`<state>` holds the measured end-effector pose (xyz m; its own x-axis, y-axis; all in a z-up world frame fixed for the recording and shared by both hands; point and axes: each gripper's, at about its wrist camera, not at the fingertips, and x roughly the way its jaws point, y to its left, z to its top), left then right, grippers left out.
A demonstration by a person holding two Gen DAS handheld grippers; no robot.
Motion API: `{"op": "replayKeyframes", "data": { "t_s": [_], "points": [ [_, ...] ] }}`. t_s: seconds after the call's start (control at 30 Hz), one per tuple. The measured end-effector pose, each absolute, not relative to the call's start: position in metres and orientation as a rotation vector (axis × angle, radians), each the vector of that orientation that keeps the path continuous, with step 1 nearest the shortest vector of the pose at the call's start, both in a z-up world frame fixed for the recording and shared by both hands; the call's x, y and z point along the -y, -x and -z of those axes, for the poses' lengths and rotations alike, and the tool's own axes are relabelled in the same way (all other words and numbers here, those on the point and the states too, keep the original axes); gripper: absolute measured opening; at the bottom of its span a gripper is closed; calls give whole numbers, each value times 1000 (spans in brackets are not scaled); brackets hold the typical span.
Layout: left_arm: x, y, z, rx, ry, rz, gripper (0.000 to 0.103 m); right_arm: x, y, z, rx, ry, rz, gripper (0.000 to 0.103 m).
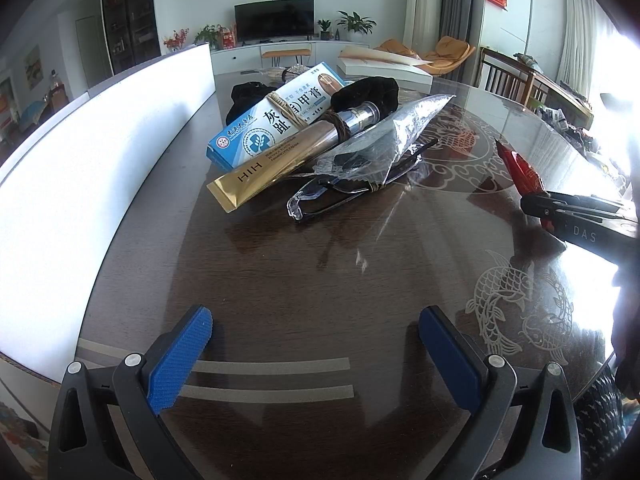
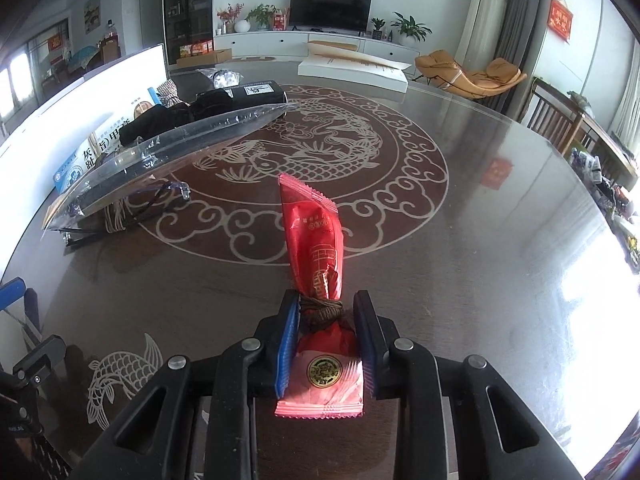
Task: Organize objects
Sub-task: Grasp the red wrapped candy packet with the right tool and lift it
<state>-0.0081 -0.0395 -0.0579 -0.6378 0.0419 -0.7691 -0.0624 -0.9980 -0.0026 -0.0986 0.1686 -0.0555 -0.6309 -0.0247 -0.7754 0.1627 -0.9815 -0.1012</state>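
Observation:
My right gripper [image 2: 326, 312] is shut on a red snack packet [image 2: 314, 236] tied round the middle with brown cord, held above the table; it also shows in the left wrist view [image 1: 524, 174] at the right. My left gripper [image 1: 316, 328] is open and empty, low over the dark table [image 1: 320, 280]. Ahead of it lies a pile: a blue-and-white medicine box [image 1: 276, 116], a gold tube [image 1: 272, 164], a clear plastic bag [image 1: 380, 140], glasses [image 1: 316, 200] and a black cloth item [image 1: 368, 94].
A white board [image 1: 80, 168] stands along the table's left side. A white flat box [image 2: 352, 68] lies at the far edge. Wooden chairs [image 2: 560, 116] stand at the right. The tabletop carries a fish and cloud pattern [image 2: 312, 168].

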Motion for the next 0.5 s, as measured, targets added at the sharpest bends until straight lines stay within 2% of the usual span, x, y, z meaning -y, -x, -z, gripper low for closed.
{"op": "replayKeyframes", "data": {
  "t_s": [0.03,0.07,0.1,0.17,0.5],
  "points": [
    [40,8,58,-37,1310,-2792,103,-169,99,56,-244,-1297,2739,32],
    [40,8,58,-37,1310,-2792,103,-170,100,55,-246,-1298,2745,38],
    [40,8,58,-37,1310,-2792,103,-171,101,56,-243,-1298,2747,49],
    [40,8,58,-37,1309,-2792,103,-174,102,57,-229,-1301,2748,65],
    [40,8,58,-37,1309,-2792,103,-185,105,60,-132,-1311,2751,76]
  ]
}}
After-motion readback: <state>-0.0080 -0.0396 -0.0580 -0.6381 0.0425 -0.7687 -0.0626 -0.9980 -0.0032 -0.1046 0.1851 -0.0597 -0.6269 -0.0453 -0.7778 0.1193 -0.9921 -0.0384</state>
